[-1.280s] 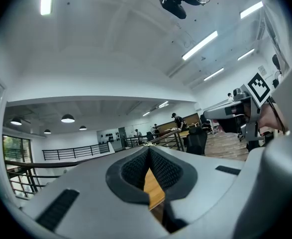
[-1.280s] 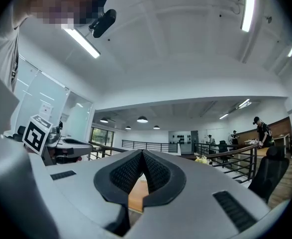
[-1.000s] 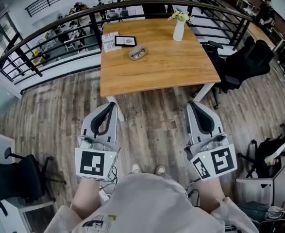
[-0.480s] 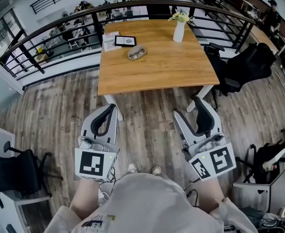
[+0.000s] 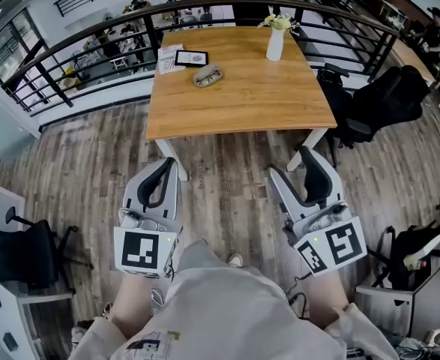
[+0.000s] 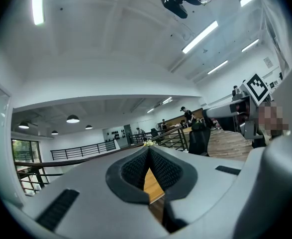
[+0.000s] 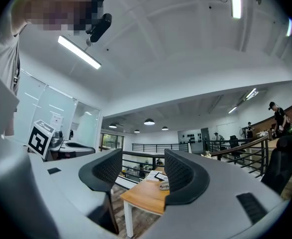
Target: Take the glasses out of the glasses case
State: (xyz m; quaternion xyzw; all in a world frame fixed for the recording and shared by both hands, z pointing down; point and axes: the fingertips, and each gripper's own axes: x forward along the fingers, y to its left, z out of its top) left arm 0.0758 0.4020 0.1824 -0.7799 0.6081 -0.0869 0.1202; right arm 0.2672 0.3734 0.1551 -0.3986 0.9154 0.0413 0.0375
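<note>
Warm honey-coloured wood, that's the worktop (image 5: pixel 257 96), a square slab on white legs. It sits well ahead of both grippers, out on a floor (image 5: pixel 227 193) of grey-brown planks with a streaky grain. A black metal railing (image 5: pixel 51 88) curves round behind it, and beyond the bars a lower level of the open office shows. A black office chair (image 5: pixel 388 100) stands by the worktop's right edge, and another dark chair (image 5: pixel 17 257) waits far left.

On the far-left part of the worktop lies the glasses case (image 5: pixel 207 74), a small grey oval lying flat. It's too small in the head view to say whether its lid is up. Just behind it is a dark-framed flat rectangle (image 5: pixel 191 58), with some pale papers (image 5: pixel 169 55) beside that. Over at the far right, well apart from the case, a slim white vase (image 5: pixel 275 45) stands upright with pale flowers in it.

Now the tools. The left gripper (image 5: pixel 165 168) is smooth grey plastic with ribbed black pads. Its own view shows those pads pressed tip to tip with nothing pinched between them, just a sliver of the worktop's wood in the gap below. The right gripper (image 5: pixel 293 165) has just been opening, and its jaws stand wide apart and empty. Through the gap its own view catches the worktop's corner and the case, far off. Each gripper carries a cube with black-and-white square markers at the back, above the person's pale fabric top (image 5: pixel 227 313). Both grippers hang over the floor, short of the worktop and touching nothing.
</note>
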